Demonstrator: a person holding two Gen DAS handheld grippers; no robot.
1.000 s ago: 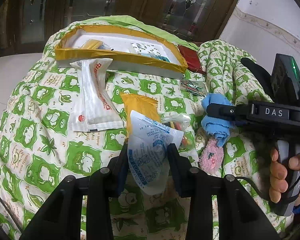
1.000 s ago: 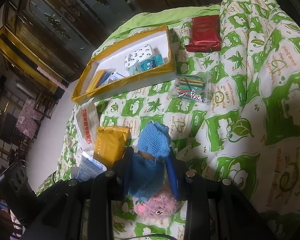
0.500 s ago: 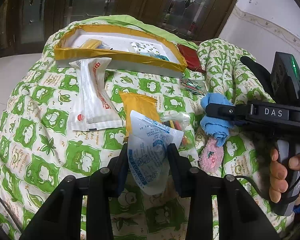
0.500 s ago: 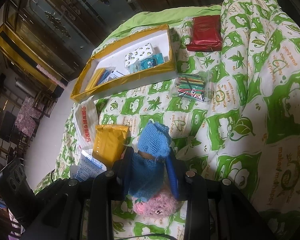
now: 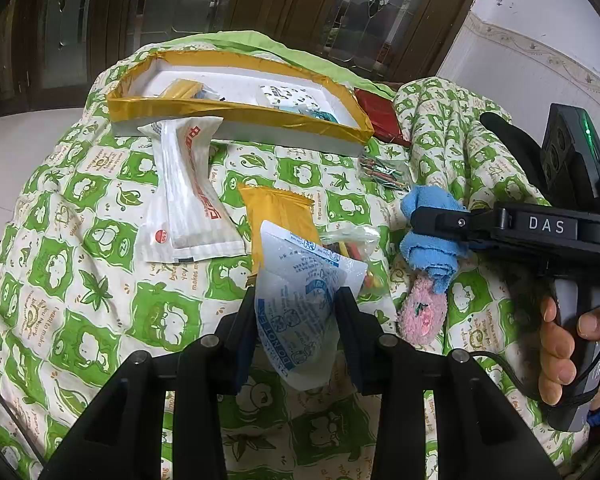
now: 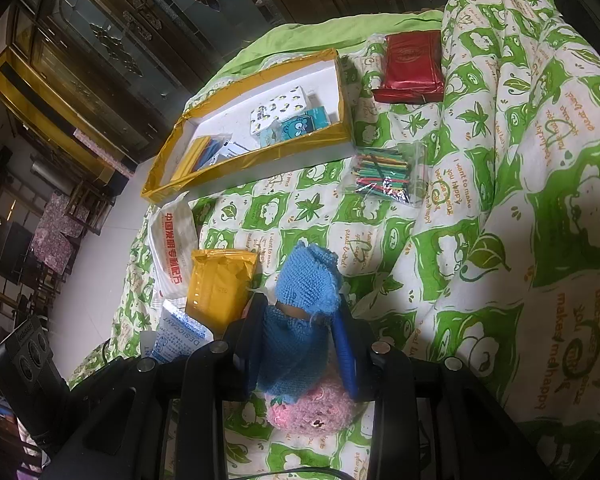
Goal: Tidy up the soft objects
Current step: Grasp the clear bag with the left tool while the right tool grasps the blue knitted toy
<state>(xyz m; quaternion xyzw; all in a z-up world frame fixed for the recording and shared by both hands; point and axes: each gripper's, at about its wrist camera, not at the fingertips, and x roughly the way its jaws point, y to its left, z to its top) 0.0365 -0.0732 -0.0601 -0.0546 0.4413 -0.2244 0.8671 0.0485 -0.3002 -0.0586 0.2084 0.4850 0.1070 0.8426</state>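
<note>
Green-patterned quilt (image 5: pixel 100 240), left fingers (image 5: pixel 244 320) pinching crinkly desiccant pouch (image 5: pixel 300 300), right fingers (image 6: pixel 342 344) clamping fuzzy blue-and-pink sock (image 6: pixel 296 344).

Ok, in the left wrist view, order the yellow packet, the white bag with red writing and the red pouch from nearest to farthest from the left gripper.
From the left gripper:
1. Yellow packet, just ahead.
2. White bag, ahead left.
3. Red pouch, far right, beside the tray.

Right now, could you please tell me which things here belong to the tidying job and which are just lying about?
Job:
- desiccant pouch, in the left gripper
- blue knitted sock, in the right gripper
- yellow-rimmed box
- yellow packet
- white packet

Lying about:
- green quilt
- wooden cabinet
</note>
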